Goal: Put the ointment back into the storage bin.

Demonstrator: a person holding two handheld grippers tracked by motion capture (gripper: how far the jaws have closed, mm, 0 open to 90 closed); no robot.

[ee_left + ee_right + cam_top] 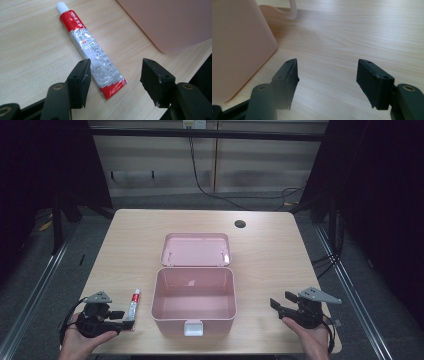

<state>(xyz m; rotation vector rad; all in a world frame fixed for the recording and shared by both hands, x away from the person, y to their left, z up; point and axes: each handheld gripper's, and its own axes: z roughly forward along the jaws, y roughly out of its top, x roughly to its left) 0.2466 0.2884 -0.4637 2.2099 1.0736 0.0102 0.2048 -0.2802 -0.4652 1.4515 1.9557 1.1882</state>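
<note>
A red and silver tube (134, 303) with a white cap lies on the wooden table (270, 255), just left of an open pink box (194, 302). The box's lid (196, 249) is folded back flat behind it. My left gripper (123, 319) is open at the tube's near end. In the left gripper view the tube (92, 50) runs away from between the jaws of the left gripper (115, 77), its crimped end beside the left jaw. My right gripper (281, 301) is open to the right of the box, and in its own view the right gripper (327, 80) holds nothing.
The pink box wall (237, 45) stands close to the left of the right jaws, with bare wood ahead. A round cable hole (240, 224) sits near the table's far right. The table's front edge is close behind both hands.
</note>
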